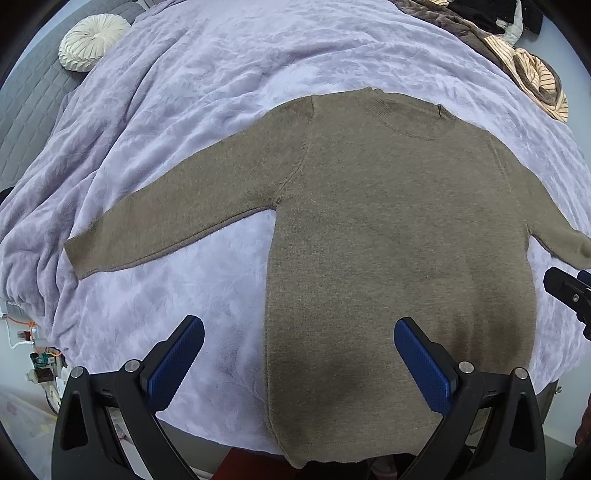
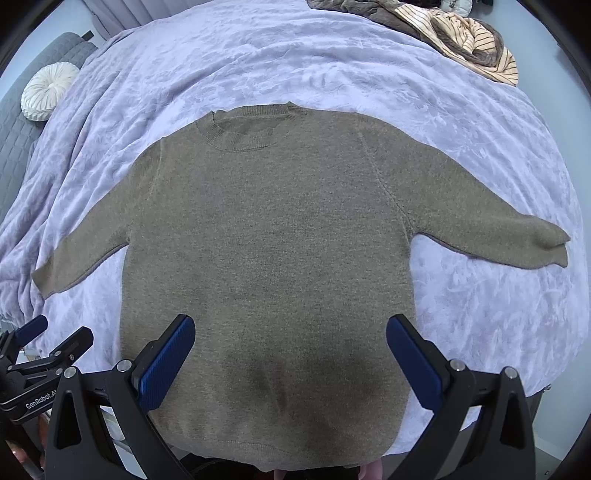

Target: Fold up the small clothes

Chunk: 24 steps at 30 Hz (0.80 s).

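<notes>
Olive-brown knit sweater point(image 2: 266, 236) lies flat, front up, on a lavender plush blanket point(image 2: 332, 66) covering the bed. Both sleeves spread outward from the sweater body; neckline points away from the cameras, hem nearest them at the bed's edge.

Left hand-held gripper point(image 1: 299, 354) hovers above the sweater's hem, over its left side edge; blue pads point(image 1: 177, 362) spread wide, nothing between them. Right hand-held gripper point(image 2: 290, 354) hovers above the sweater's lower middle, likewise released, blue pads point(image 2: 166, 362) well apart, grasping nothing. Soft shadows fall on the knit below both.

Beyond the sweater's neckline, toward the far right: a heap of striped and brown clothes point(image 2: 461, 33). Far left of the sweater, off the blanket: a round cream cushion point(image 1: 90, 42) on a grey quilted surface point(image 1: 22, 122).
</notes>
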Available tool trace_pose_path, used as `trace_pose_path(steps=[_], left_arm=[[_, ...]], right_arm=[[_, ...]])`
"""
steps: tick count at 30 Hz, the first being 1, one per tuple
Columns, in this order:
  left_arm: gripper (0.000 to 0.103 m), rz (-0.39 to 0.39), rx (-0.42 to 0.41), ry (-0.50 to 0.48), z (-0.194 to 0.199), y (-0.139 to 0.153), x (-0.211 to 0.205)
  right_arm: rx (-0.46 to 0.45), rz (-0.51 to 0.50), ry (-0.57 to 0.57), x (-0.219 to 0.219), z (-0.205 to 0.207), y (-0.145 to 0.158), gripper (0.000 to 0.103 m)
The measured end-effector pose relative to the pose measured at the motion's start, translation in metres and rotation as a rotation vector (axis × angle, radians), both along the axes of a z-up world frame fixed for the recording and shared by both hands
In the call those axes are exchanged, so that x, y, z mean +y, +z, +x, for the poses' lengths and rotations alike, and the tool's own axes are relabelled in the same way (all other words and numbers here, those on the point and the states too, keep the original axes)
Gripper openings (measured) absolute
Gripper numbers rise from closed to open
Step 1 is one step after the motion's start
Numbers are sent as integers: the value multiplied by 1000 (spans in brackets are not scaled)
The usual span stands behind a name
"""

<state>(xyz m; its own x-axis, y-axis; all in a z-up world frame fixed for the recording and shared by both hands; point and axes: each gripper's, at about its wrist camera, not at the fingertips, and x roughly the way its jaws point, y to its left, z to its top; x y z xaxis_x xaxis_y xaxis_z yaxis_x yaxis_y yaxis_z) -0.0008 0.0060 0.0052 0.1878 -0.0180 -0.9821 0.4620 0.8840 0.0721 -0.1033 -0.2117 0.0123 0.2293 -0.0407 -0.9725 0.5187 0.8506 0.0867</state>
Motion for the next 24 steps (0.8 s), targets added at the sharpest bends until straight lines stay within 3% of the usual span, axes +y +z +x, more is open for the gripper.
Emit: trace_pose_path(steps=[12, 24], left_arm=[[103, -2, -6, 1, 2, 1, 1], [103, -15, -72, 11, 14, 23, -3]], right_arm=[[-8, -38, 32, 5, 5, 5, 103], [-55, -83, 46, 8, 18, 23, 103]])
